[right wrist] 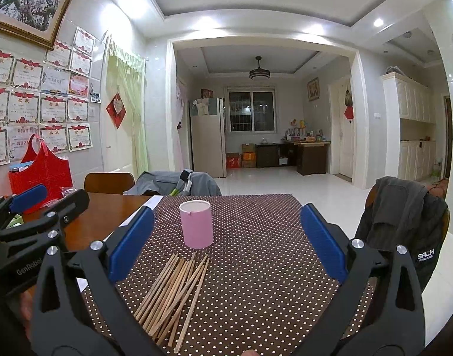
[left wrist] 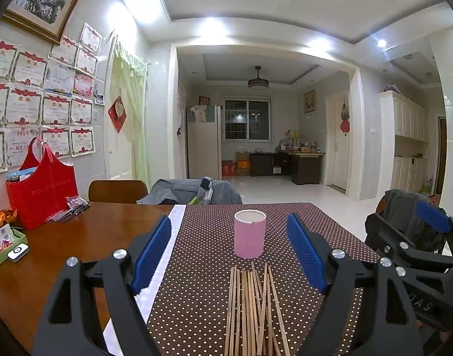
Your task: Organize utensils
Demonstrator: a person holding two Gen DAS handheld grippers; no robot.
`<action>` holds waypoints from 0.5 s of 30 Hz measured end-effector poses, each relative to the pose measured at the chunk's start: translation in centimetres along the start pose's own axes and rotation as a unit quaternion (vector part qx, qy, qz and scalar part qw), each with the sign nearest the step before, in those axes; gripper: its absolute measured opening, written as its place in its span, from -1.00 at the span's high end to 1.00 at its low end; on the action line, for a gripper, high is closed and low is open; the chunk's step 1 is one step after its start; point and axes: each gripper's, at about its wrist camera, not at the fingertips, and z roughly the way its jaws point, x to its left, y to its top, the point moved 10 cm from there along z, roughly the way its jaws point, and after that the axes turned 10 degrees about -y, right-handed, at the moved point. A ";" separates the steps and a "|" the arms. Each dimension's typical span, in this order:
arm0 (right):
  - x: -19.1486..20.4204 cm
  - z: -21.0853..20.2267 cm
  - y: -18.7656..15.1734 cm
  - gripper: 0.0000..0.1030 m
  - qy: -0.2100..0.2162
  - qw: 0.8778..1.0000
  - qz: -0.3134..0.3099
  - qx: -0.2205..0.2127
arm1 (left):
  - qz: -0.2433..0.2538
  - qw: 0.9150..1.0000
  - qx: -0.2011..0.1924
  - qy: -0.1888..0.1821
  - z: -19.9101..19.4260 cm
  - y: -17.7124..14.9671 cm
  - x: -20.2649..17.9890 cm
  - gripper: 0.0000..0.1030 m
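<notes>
A loose bundle of wooden chopsticks (left wrist: pixel 253 308) lay flat on the brown polka-dot tablecloth (left wrist: pixel 197 267), some crossing one another, their far tips just short of an upright pink cylindrical holder (left wrist: pixel 250 233) that stood open-topped farther back on the cloth. The left gripper (left wrist: pixel 229 252) hung above the near end of the sticks with its blue-padded jaws spread wide, gripping nothing. The right gripper (right wrist: pixel 226 243) was beside it, to the right of the bundle, its jaws likewise spread wide with nothing between them. The cloth covered part of a wooden table (left wrist: pixel 87 237). A red bag (left wrist: pixel 42 195) stood at the table's left edge by the wall, and a dark jacket (right wrist: pixel 401 213) hung over a chair on the right.
</notes>
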 end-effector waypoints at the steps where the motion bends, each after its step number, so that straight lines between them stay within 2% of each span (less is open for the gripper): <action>1: 0.1 0.2 -0.1 -0.88 0.002 1.000 0.001 0.003 | 0.002 1.000 0.001 0.001 0.1 0.0 0.0 -0.53; 11: 0.7 1.9 -1.3 -0.88 0.011 0.999 0.004 0.042 | 0.004 1.000 0.028 0.000 2.1 -0.7 0.8 -0.53; 15: 1.5 3.1 -1.9 -0.88 0.019 0.998 -0.004 0.066 | -0.007 0.998 0.061 -0.028 4.4 -1.6 1.4 -0.53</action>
